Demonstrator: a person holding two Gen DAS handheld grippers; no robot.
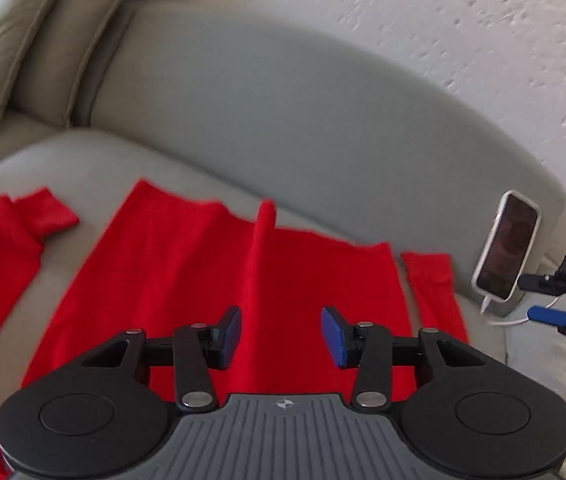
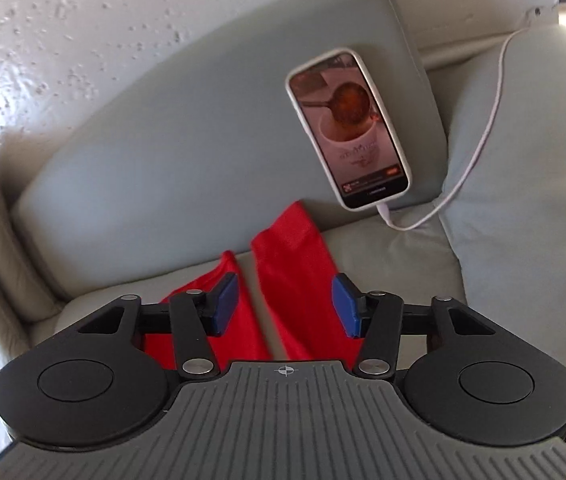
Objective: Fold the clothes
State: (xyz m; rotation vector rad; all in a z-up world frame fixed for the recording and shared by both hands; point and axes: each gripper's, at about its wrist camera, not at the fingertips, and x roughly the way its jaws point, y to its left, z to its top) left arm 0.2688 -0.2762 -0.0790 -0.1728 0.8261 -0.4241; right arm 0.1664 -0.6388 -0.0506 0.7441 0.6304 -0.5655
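A red long-sleeved top (image 1: 187, 264) lies spread flat on the grey sofa seat (image 1: 95, 160), with a raised crease running up its middle. Its left sleeve (image 1: 11, 240) bends back on itself; its right sleeve (image 1: 437, 296) lies straight beside the body. My left gripper (image 1: 281, 336) hovers open over the body of the top, with nothing between its blue pads. My right gripper (image 2: 285, 306) is open above the right sleeve (image 2: 295, 276) and the body's edge (image 2: 239, 320), gripping nothing. It also shows at the far right of the left wrist view as the right gripper (image 1: 539, 298).
A phone (image 2: 349, 128) with a lit screen leans on the sofa's back cushion (image 2: 171, 140), and its white cable (image 2: 479, 136) trails right. Pillows (image 1: 7, 40) sit at the sofa's left end. A textured white wall (image 1: 403, 12) rises behind.
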